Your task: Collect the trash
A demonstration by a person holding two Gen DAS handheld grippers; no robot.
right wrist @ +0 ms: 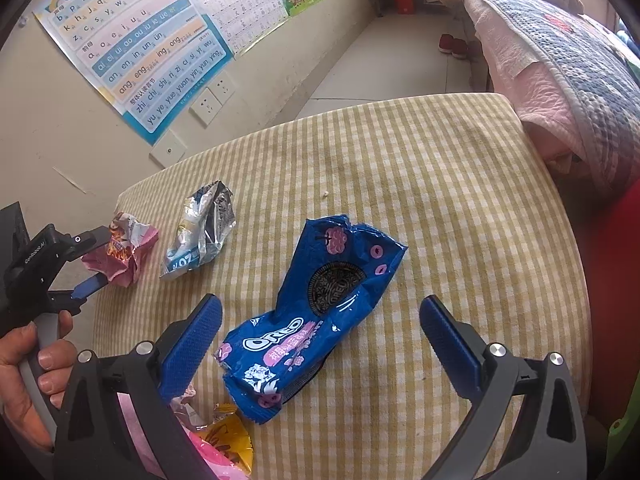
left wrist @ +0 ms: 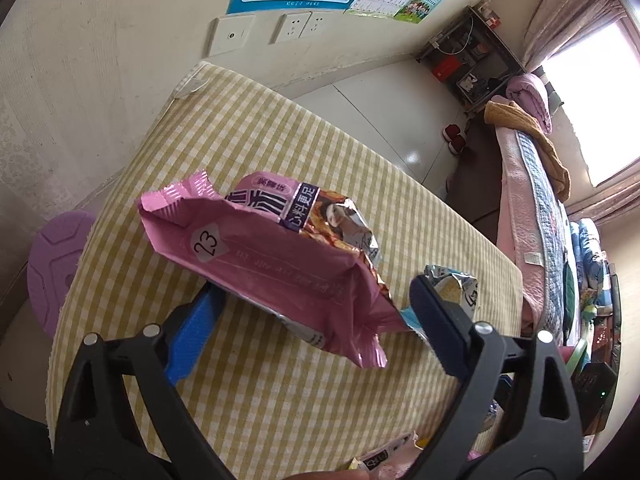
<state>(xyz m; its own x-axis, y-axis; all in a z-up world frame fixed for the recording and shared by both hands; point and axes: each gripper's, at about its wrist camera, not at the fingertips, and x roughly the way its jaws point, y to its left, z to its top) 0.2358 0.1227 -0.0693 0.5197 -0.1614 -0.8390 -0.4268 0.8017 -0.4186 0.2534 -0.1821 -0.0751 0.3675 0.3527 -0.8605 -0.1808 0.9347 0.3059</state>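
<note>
Oreo wrapper [right wrist: 308, 328] is lying mid-table between the right gripper's [right wrist: 320, 320] wide-apart jaws; closing comes next, while the left gripper [left wrist: 316, 292], jaws apart, is straddling the pink wrapper [left wrist: 260, 256].

Oreo wrapper [right wrist: 316, 320] on the tablecloth [right wrist: 440, 200], foil wrapper [right wrist: 204, 232] left of it, crumpled wrapper [right wrist: 128, 252] further left.

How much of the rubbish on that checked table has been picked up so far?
Nothing looks collected yet. The left gripper straddles the pink wrapper with its jaws wide, not visibly pinching it. The right gripper is open around the blue Oreo wrapper. The silver wrapper and the scraps at the near edge remain on the tablecloth.
</note>
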